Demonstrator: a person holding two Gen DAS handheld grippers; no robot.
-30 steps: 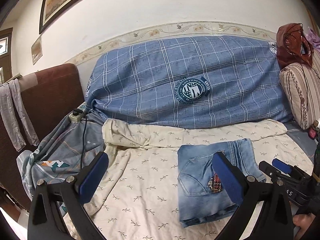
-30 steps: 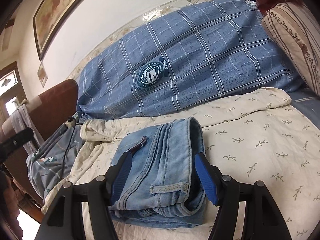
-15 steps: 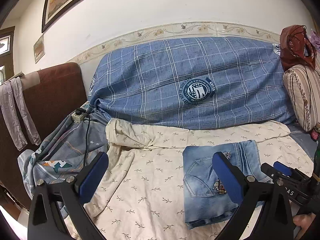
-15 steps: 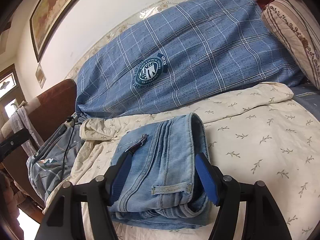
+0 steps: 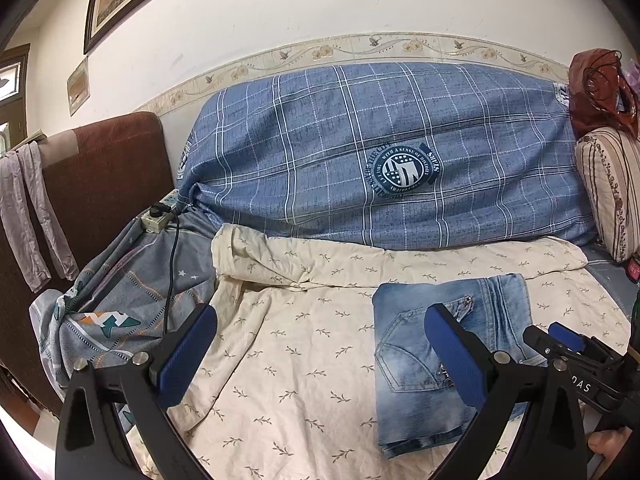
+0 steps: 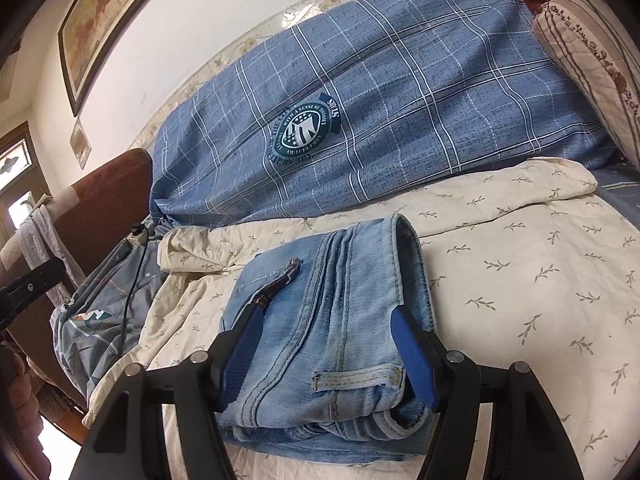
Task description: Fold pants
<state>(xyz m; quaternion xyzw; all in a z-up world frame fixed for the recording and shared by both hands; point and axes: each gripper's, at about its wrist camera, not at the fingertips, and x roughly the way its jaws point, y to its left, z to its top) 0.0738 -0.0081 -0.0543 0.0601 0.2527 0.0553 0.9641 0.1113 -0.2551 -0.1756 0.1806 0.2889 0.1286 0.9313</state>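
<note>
The light blue jeans (image 5: 404,380) lie folded into a flat rectangle on the cream leaf-print sheet (image 5: 300,360), right of centre. My left gripper (image 5: 320,312) is wide open over bare sheet, its right finger overlapping the jeans' near side. In the right wrist view the folded jeans (image 6: 340,312) fill the space under and between the blue pads of my right gripper (image 6: 328,316), which stands open just over the waistband end; the denim reaches past both pads. The right gripper (image 5: 568,340) also shows at the jeans' right edge.
A blue plaid cushion (image 5: 360,152) runs along the wall behind the sheet. A striped pillow (image 5: 608,192) is at the right. At the left are a power strip with a cable (image 5: 158,216), a grey patterned cover (image 5: 120,304) and a brown headboard (image 5: 100,168).
</note>
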